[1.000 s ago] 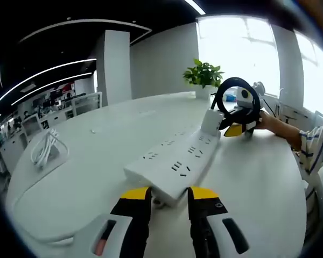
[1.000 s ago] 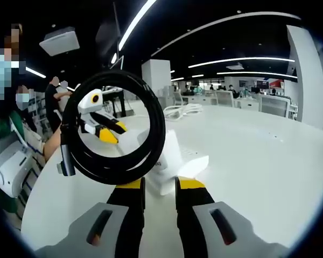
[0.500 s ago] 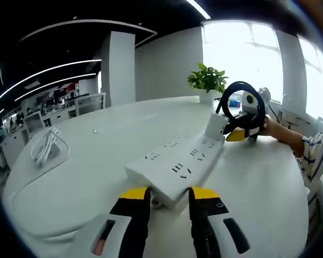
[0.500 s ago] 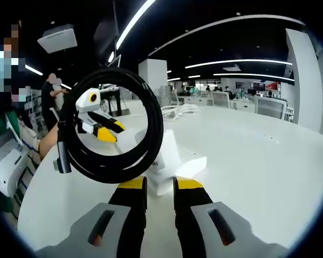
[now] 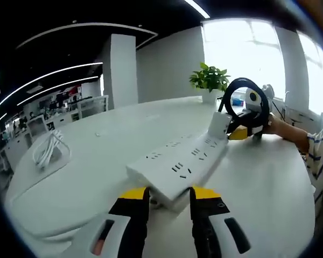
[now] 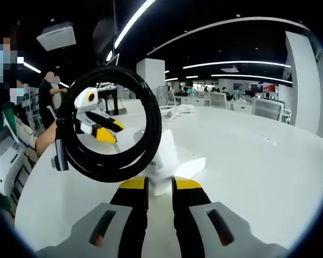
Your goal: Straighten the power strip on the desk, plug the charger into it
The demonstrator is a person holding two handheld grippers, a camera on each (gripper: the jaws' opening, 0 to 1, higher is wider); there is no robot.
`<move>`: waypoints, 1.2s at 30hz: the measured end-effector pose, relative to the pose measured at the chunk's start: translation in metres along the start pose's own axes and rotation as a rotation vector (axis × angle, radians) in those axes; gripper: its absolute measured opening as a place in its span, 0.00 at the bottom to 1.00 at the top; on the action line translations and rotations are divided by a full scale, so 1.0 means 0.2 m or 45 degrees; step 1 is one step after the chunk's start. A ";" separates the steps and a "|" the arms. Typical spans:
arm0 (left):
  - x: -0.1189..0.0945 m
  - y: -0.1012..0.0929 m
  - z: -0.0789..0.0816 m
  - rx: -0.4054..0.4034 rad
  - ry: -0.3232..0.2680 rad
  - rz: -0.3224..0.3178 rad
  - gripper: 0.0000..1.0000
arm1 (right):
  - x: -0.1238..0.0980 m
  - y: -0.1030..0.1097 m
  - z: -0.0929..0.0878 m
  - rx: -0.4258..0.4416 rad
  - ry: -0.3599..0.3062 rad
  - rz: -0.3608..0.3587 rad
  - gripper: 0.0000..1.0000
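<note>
A white power strip (image 5: 177,164) lies lengthwise on the white desk (image 5: 107,161), running away from me. My left gripper (image 5: 169,196) is shut on its near end, one yellow-tipped jaw on each side. At the far end stands a white charger (image 5: 219,124) with a black coiled cable (image 5: 246,81), held by my right gripper (image 5: 235,130). In the right gripper view, that gripper (image 6: 160,185) is shut on the charger (image 6: 164,156), which rests on the strip (image 6: 189,164). The cable coil (image 6: 153,121) hangs to the left, and the left gripper (image 6: 105,131) shows through it.
A potted plant (image 5: 210,80) stands at the desk's far edge. A loose bundle of white cable (image 5: 47,150) lies on the left of the desk. A person's forearm (image 5: 290,134) reaches in from the right. People stand off the desk (image 6: 48,91).
Both views have shifted slightly. The charger stays at the strip's far end, and both grippers keep their hold.
</note>
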State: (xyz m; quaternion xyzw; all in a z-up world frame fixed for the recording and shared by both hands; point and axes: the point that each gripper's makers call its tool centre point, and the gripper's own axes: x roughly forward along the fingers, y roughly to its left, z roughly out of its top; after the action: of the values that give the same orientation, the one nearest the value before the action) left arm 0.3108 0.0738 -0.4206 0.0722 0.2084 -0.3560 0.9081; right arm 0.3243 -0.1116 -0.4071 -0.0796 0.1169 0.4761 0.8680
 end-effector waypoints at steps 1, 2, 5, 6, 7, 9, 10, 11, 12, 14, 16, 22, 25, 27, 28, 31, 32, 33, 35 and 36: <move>0.00 0.00 0.00 -0.004 -0.002 -0.001 0.30 | 0.00 0.00 0.00 0.004 -0.001 -0.003 0.17; 0.00 0.00 0.00 -0.007 -0.005 -0.001 0.30 | 0.00 -0.01 0.00 0.007 -0.002 -0.006 0.17; 0.01 0.01 0.01 -0.010 -0.009 0.003 0.30 | 0.01 -0.02 0.00 0.011 -0.005 -0.014 0.17; 0.01 0.01 0.01 -0.013 -0.010 0.003 0.30 | 0.01 -0.02 0.00 0.013 -0.005 -0.015 0.17; 0.02 0.01 0.01 -0.018 -0.012 0.004 0.30 | 0.01 -0.02 0.00 0.019 -0.006 -0.020 0.17; 0.02 0.01 0.01 -0.023 -0.015 0.004 0.30 | 0.01 -0.02 0.00 0.019 -0.007 -0.024 0.17; 0.02 0.01 0.01 -0.024 -0.015 0.004 0.30 | 0.01 -0.02 0.00 0.022 -0.008 -0.025 0.17; 0.02 0.01 0.01 -0.025 -0.016 0.004 0.30 | 0.01 -0.02 0.00 0.023 -0.008 -0.026 0.17; 0.02 0.01 0.01 -0.026 -0.017 0.005 0.30 | 0.01 -0.02 0.00 0.025 -0.009 -0.028 0.17; 0.02 0.01 0.01 -0.028 -0.019 0.006 0.30 | 0.01 -0.03 0.00 0.027 -0.009 -0.033 0.17; 0.03 0.01 0.01 -0.027 -0.022 0.010 0.30 | 0.01 -0.04 0.00 0.042 -0.013 -0.038 0.17; 0.04 0.02 0.02 -0.024 -0.031 0.020 0.30 | 0.01 -0.06 0.01 0.053 -0.020 -0.050 0.16; 0.05 0.02 0.02 -0.020 -0.031 0.024 0.31 | 0.01 -0.07 0.02 0.047 -0.030 -0.075 0.15; 0.05 0.02 0.02 -0.019 -0.034 0.027 0.31 | 0.02 -0.07 0.02 0.044 -0.030 -0.080 0.15; 0.06 0.03 0.02 -0.018 -0.035 0.028 0.31 | 0.02 -0.07 0.02 0.048 -0.031 -0.080 0.15; 0.06 0.03 0.02 -0.015 -0.036 0.034 0.31 | 0.02 -0.07 0.02 0.050 -0.031 -0.084 0.15; 0.07 0.03 0.02 -0.013 -0.036 0.037 0.31 | 0.02 -0.07 0.02 0.049 -0.030 -0.086 0.15; 0.07 0.03 0.02 -0.011 -0.036 0.040 0.31 | 0.02 -0.07 0.02 0.050 -0.030 -0.087 0.15; 0.07 0.03 0.02 -0.008 -0.036 0.044 0.31 | 0.03 -0.07 0.02 0.053 -0.030 -0.088 0.15; 0.07 0.03 0.02 -0.009 -0.037 0.046 0.32 | 0.03 -0.07 0.01 0.056 -0.030 -0.090 0.16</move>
State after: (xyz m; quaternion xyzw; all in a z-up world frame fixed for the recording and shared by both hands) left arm 0.3254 0.0681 -0.4228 0.0677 0.1951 -0.3398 0.9176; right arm 0.3401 -0.1143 -0.4055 -0.0590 0.1141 0.4435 0.8870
